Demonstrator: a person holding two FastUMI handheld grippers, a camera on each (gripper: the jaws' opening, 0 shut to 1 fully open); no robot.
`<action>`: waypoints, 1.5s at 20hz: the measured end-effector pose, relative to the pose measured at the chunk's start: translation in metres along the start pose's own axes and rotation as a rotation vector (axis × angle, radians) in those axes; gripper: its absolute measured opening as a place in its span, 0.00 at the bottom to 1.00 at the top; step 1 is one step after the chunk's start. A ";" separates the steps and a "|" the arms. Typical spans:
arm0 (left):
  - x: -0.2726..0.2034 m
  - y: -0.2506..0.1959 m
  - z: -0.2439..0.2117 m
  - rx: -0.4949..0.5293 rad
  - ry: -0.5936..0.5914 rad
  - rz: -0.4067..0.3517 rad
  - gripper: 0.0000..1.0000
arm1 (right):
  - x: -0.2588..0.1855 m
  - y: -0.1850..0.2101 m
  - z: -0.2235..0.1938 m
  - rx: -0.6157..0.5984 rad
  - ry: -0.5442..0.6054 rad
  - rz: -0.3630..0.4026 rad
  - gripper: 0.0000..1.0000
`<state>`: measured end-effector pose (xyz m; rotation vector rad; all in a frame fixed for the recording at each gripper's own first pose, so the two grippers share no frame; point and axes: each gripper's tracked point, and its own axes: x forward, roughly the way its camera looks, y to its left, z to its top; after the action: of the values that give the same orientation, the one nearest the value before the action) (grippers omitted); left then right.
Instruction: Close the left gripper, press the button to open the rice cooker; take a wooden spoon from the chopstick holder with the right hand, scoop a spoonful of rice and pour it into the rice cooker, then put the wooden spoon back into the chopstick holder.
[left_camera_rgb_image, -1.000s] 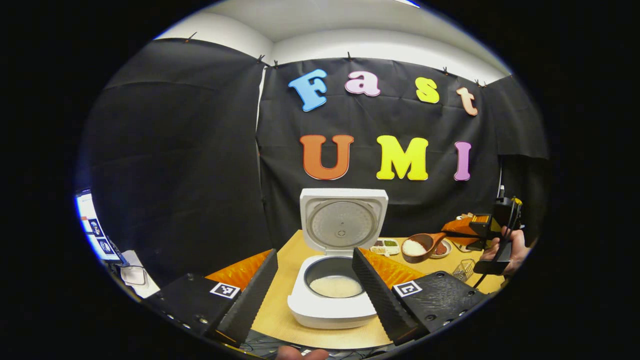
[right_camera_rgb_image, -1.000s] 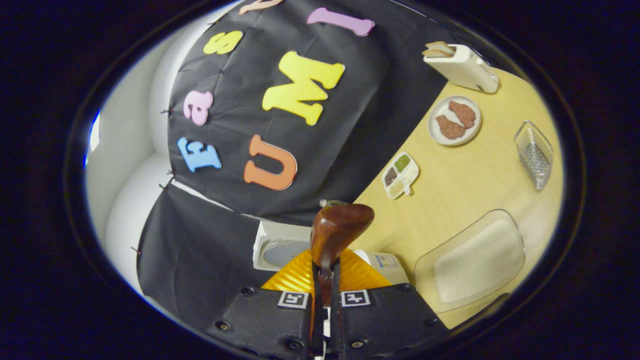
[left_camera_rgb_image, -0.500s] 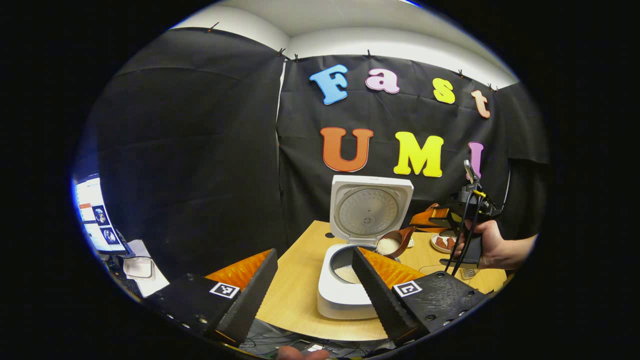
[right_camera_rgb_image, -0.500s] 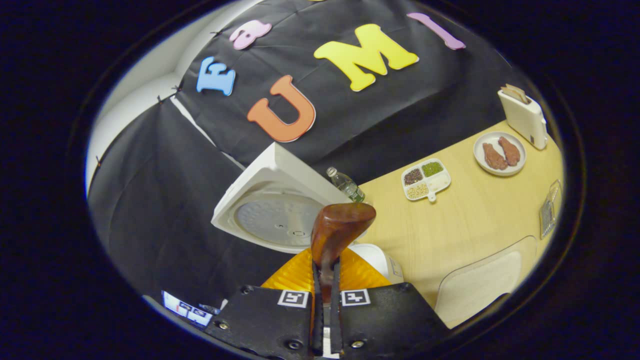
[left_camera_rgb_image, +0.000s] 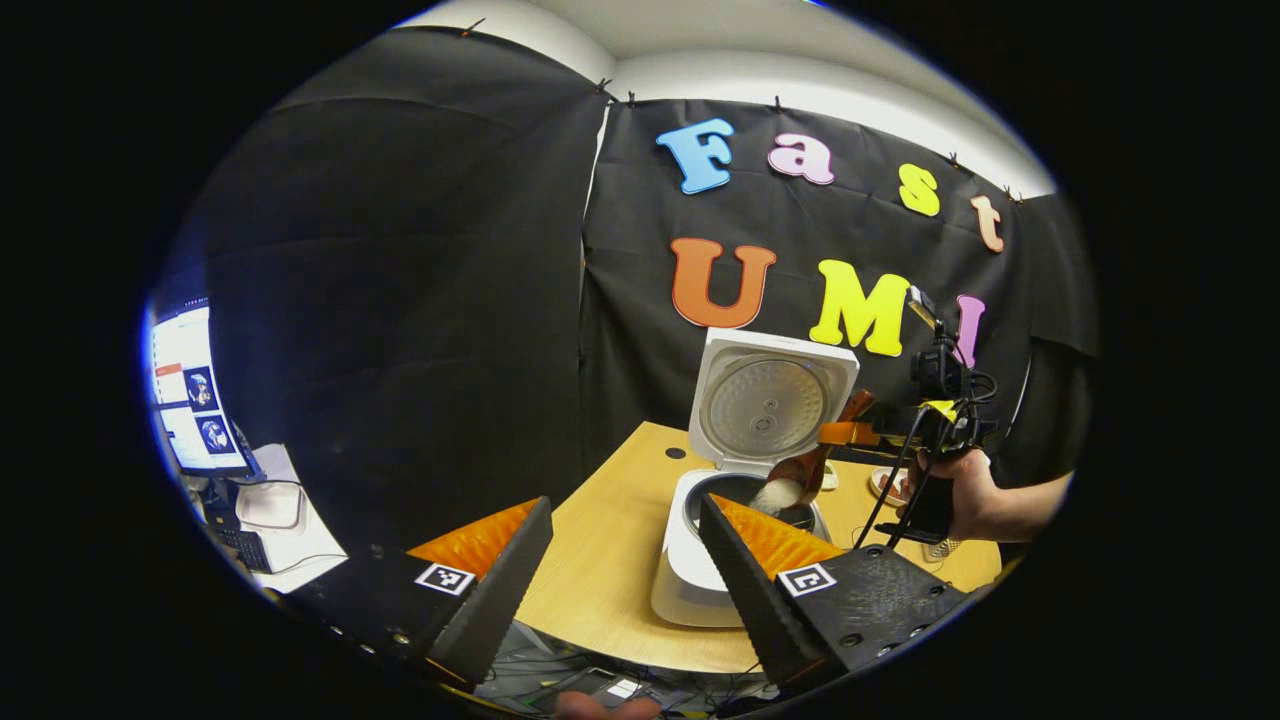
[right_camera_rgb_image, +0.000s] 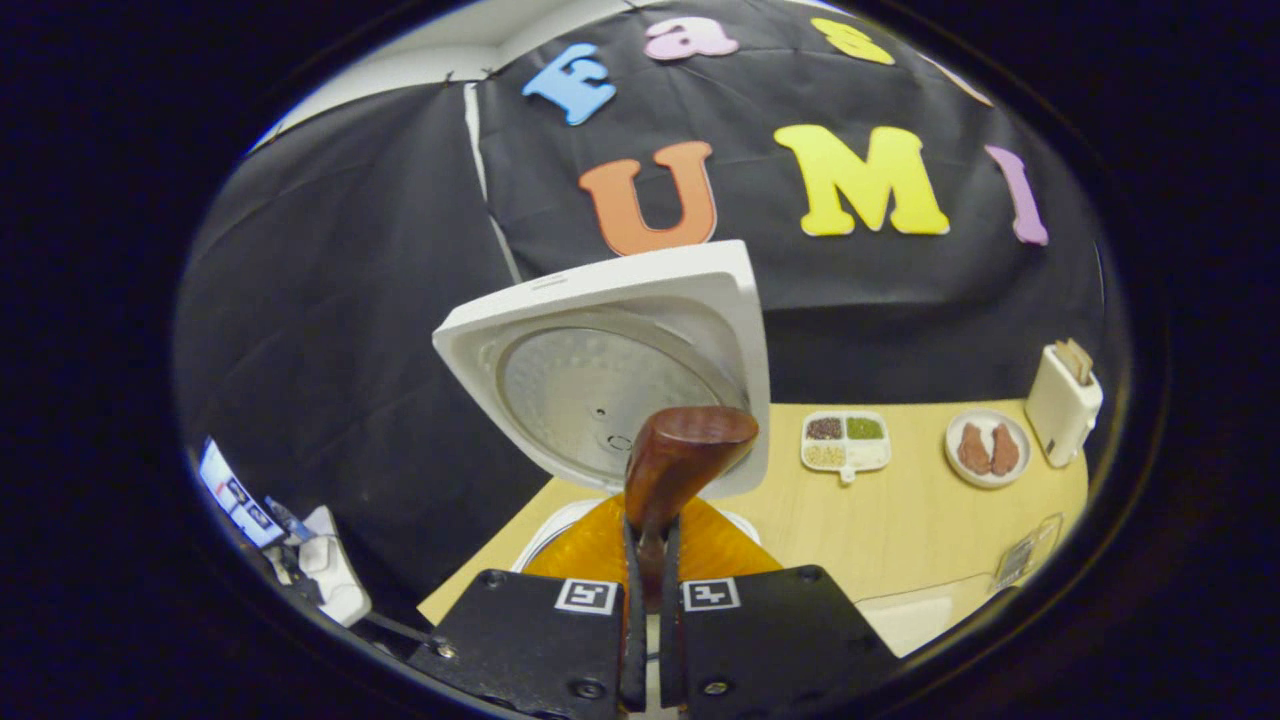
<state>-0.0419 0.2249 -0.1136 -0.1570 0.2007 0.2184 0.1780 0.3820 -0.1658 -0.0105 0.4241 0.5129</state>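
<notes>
My right gripper (right_camera_rgb_image: 648, 610) is clamped on the handle of the wooden spoon (right_camera_rgb_image: 685, 455), both fingers pressing its sides; the spoon's bowl is turned so its back faces the camera, directly before the raised lid (right_camera_rgb_image: 610, 375) of the rice cooker (left_camera_rgb_image: 735, 540). In the left gripper view, the same spoon (left_camera_rgb_image: 800, 480) tips over the cooker's open pot with a white mound of rice (left_camera_rgb_image: 775, 494) at its lip, held by my right hand (left_camera_rgb_image: 965, 500). My left gripper (left_camera_rgb_image: 625, 560) is wide open and holds nothing, set back from the cooker at the near edge of the tabletop (left_camera_rgb_image: 600, 560). Farther right on the tabletop lie a divided dish of grains (right_camera_rgb_image: 845, 440), a plate of meat (right_camera_rgb_image: 985, 448) and a toaster (right_camera_rgb_image: 1065, 400). A monitor (left_camera_rgb_image: 185, 390) stands far left.
</notes>
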 end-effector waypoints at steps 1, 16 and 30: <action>0.001 -0.002 -0.002 -0.005 0.000 -0.003 0.95 | -0.003 0.005 0.004 -0.079 -0.019 -0.007 0.11; -0.004 -0.030 0.004 0.031 -0.030 -0.092 0.95 | -0.039 0.028 0.023 -0.397 -0.112 0.052 0.11; 0.017 -0.159 0.028 0.057 -0.076 -0.257 0.95 | -0.166 -0.179 0.069 -0.092 -0.196 -0.194 0.11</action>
<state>0.0162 0.0799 -0.0694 -0.1162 0.1093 -0.0371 0.1603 0.1548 -0.0540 -0.0881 0.2048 0.3378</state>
